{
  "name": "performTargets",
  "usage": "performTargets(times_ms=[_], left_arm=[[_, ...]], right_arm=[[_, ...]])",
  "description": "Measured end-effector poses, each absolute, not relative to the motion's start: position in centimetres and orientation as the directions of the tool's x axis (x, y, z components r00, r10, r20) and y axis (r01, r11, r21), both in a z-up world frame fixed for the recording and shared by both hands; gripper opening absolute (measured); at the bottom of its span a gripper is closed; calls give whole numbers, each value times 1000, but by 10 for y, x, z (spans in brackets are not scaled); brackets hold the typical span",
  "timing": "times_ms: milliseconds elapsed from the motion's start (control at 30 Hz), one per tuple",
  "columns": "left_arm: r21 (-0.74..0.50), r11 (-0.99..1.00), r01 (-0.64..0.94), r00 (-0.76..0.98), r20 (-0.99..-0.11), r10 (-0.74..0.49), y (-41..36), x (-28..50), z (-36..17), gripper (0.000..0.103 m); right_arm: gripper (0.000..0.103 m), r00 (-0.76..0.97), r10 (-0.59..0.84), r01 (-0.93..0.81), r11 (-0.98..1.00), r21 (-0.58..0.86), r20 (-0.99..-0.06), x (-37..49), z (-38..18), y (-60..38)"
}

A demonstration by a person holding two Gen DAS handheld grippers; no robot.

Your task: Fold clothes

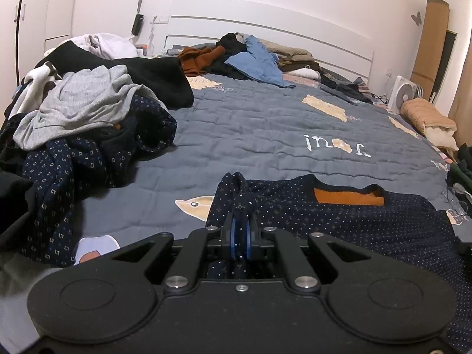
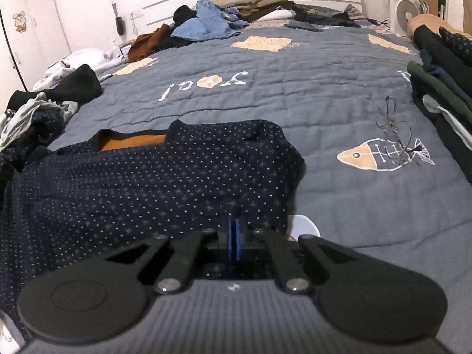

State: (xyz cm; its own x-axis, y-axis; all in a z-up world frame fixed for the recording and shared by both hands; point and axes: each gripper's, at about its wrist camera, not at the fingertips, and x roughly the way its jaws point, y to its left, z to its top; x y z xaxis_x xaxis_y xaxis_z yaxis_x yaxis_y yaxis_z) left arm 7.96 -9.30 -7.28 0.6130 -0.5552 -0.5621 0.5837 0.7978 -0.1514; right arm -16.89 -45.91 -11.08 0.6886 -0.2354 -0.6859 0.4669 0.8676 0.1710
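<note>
1. A navy dotted top (image 2: 147,183) with an orange-lined neck lies spread flat on the grey-blue quilt (image 2: 295,94) of a bed, near its front edge.
2. The left claw (image 1: 240,230) is clenched on a bunched fold of that top; dotted cloth stands up between its blue pads (image 1: 233,236) and also shows behind them, inside the claw.
3. The right claw (image 2: 234,230) is at the top's near edge, on the side away from the left claw. Its blue pads meet tightly, and I cannot tell whether any cloth is pinched between them.
4. In the left wrist view, a heap of unfolded clothes (image 1: 82,112) sits on the bed to the left, with a grey garment on top of navy patterned cloth and a black piece behind.
5. Another pile, with blue (image 2: 206,23) and brown garments, lies by the white headboard (image 1: 265,29).
6. In the right wrist view, a stack of dark folded clothes (image 2: 442,70) lines the right edge, and a pair of glasses (image 2: 395,129) rests on the quilt's fish print, well apart from the top.
</note>
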Motion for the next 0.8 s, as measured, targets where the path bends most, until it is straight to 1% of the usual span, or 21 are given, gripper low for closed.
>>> performTargets(times_ms=[100, 267, 400, 467, 500, 567, 733, 800], left_arm=[[-159, 793, 587, 616, -548, -566, -91, 77, -68, 7], [-165, 784, 598, 642, -487, -592, -87, 71, -53, 7], [-175, 784, 595, 663, -444, -603, -89, 76, -39, 7], [-191, 784, 590, 659, -447, -605, -93, 86, -36, 7], [-198, 784, 588, 657, -449, -606, -95, 91, -35, 7], [-172, 784, 596, 656, -459, -599, -104, 100, -35, 7], [-98, 785, 612, 658, -487, -574, -133, 123, -39, 7], [-87, 785, 613, 659, -491, -569, -139, 132, -42, 7]], right_arm=[[2, 718, -258, 462, 871, 166, -646, -175, -95, -453], [2, 799, -282, 464, 850, 247, -531, -192, -61, -457], [2, 820, -310, 482, 827, 289, -481, -189, -43, -475], [2, 828, -323, 489, 816, 309, -457, -187, -35, -485], [2, 830, -327, 492, 812, 313, -452, -183, -33, -491], [1, 828, -331, 494, 813, 309, -453, -173, -32, -499], [1, 807, -348, 518, 804, 290, -477, -138, -43, -519], [1, 799, -355, 529, 798, 289, -485, -126, -48, -526]])
